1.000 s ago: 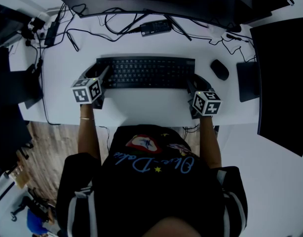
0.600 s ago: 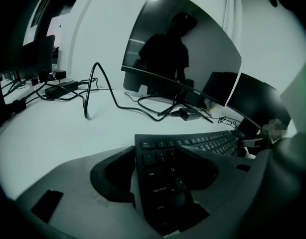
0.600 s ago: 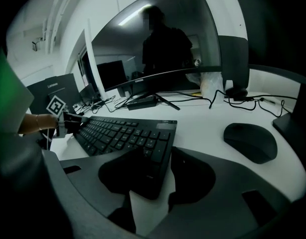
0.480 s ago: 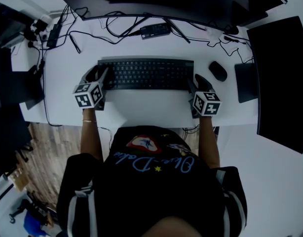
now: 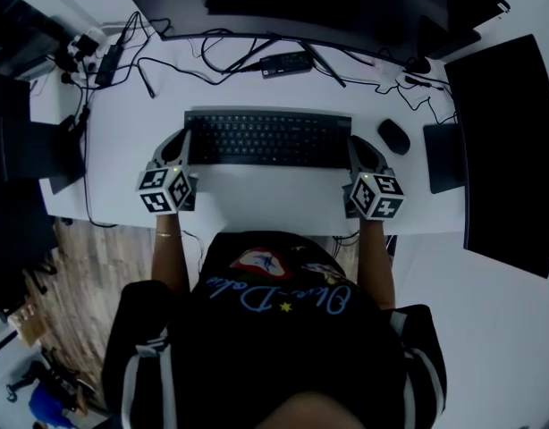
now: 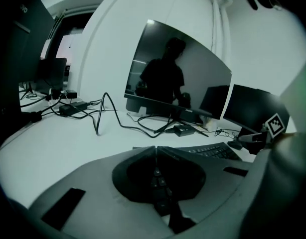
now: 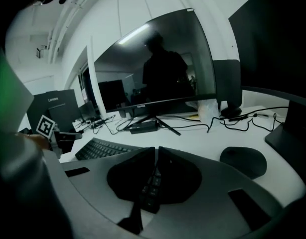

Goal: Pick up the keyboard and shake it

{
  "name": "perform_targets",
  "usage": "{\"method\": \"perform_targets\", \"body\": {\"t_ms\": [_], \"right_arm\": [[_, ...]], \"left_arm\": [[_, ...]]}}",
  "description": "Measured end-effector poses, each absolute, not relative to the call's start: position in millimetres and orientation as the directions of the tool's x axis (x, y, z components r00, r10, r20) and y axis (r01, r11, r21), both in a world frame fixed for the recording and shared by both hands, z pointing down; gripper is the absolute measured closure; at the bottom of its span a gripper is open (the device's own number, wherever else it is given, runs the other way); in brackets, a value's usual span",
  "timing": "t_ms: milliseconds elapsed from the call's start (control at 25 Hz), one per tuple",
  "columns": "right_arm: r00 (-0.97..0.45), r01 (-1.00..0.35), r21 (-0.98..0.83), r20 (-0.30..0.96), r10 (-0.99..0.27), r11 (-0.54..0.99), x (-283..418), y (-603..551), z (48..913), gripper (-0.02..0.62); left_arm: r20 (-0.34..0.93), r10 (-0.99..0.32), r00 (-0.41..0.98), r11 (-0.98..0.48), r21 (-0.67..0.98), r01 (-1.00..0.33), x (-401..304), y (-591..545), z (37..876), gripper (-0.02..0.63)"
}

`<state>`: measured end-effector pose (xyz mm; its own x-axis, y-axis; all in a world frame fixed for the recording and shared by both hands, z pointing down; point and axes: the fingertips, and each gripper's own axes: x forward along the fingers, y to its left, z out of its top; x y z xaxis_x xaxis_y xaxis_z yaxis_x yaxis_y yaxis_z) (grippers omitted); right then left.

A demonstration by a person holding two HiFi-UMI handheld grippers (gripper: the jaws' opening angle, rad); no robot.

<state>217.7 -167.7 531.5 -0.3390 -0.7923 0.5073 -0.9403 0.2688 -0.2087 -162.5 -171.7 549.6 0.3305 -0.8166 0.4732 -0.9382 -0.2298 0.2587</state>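
A black keyboard lies flat on the white desk. My left gripper is at its left end and my right gripper at its right end. In the left gripper view the jaw tips meet, and a narrow strip of keys shows through the slit behind them; the rest of the keyboard runs off to the right. The right gripper is closing, its tips all but touching, with the same strip of keys in the slit and the keyboard to its left. No pad visibly presses on the keyboard.
A black mouse sits just right of the keyboard, close to my right gripper. Behind it run loose cables and a small black box. A monitor stands at the back; a dark flat device lies at the right.
Both grippers' jaws stood open around the keyboard's ends and have now come together. The hands shifted only slightly. The keyboard has stayed flat on the desk.
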Motion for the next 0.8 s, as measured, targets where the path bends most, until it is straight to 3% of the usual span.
{"method": "perform_targets", "body": {"t_ms": [360,800], "right_arm": [[-0.402,-0.907,-0.267,0.323,-0.857,0.325,197,-159,468,0.594],[-0.504,-0.858,-0.218,0.186,-0.843,0.464,167,-141,405,0.595]], "left_arm": [[0.404,-0.826,0.392,-0.348,0.180,-0.920,-133,-155,496,0.598],[0.244,-0.858,0.452,-0.454,0.051,-0.889,-94,-138,409,0.598]]}}
